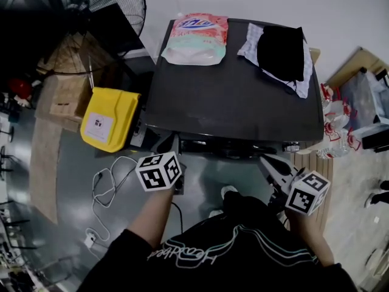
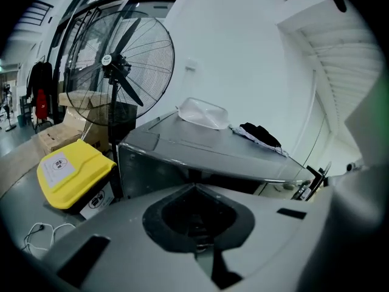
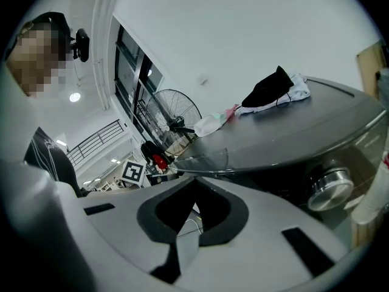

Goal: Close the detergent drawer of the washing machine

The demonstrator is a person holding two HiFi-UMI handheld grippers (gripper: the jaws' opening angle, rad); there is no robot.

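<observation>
Person is standing at the front of the washing machine [image 1: 237,96], holding both grippers low before it. Left gripper [image 2: 194,187] is pointing at the machine's front left corner, its jaws pressing together with nothing between them. Right gripper [image 3: 194,179] is hovering near the front right, below the silver knob [image 3: 330,187], jaws likewise meeting at the tips and gripping nothing. Detergent drawer [image 3: 203,161] is jutting out from the upper left of the front panel, near the left gripper; contact between them cannot be made out. Detergent pouch [image 1: 196,38] and black cloth [image 1: 281,52] are lying on the lid's far edge. Yellow bin [image 1: 109,119] is sitting just left of the machine, a fan [image 1: 100,5] standing behind it.
</observation>
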